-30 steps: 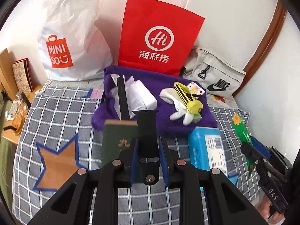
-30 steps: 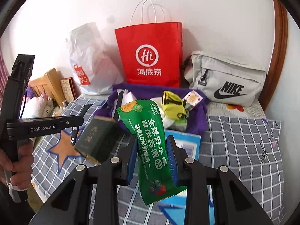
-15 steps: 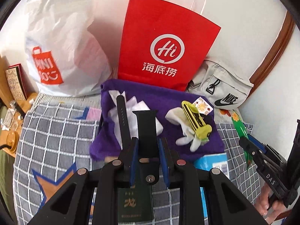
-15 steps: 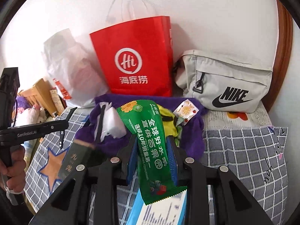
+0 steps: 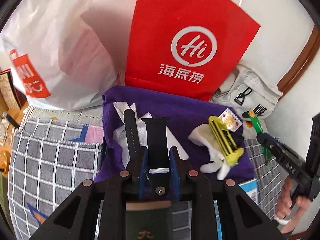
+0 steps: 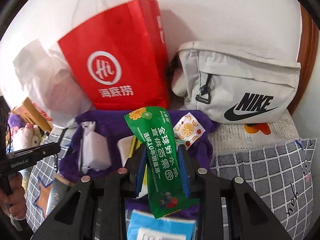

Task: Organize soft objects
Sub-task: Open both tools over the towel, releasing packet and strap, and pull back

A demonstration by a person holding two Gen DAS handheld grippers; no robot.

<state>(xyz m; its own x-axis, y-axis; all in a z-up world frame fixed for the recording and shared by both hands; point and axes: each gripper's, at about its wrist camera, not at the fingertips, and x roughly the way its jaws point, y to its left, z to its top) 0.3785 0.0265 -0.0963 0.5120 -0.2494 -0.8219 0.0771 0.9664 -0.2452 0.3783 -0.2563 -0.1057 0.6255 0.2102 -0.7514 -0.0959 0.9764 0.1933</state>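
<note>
Nearer purple cloth (image 5: 180, 108), green box (image 5: 148, 220) half-hidden

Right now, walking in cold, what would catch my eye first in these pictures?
Probably the big red paper bag standing against the wall, with a purple cloth spread at its foot and strewn with small things. Next, what each tool carries: the left tool grips a black watch strap, and the right tool grips a green snack packet, both held over the cloth.
</note>
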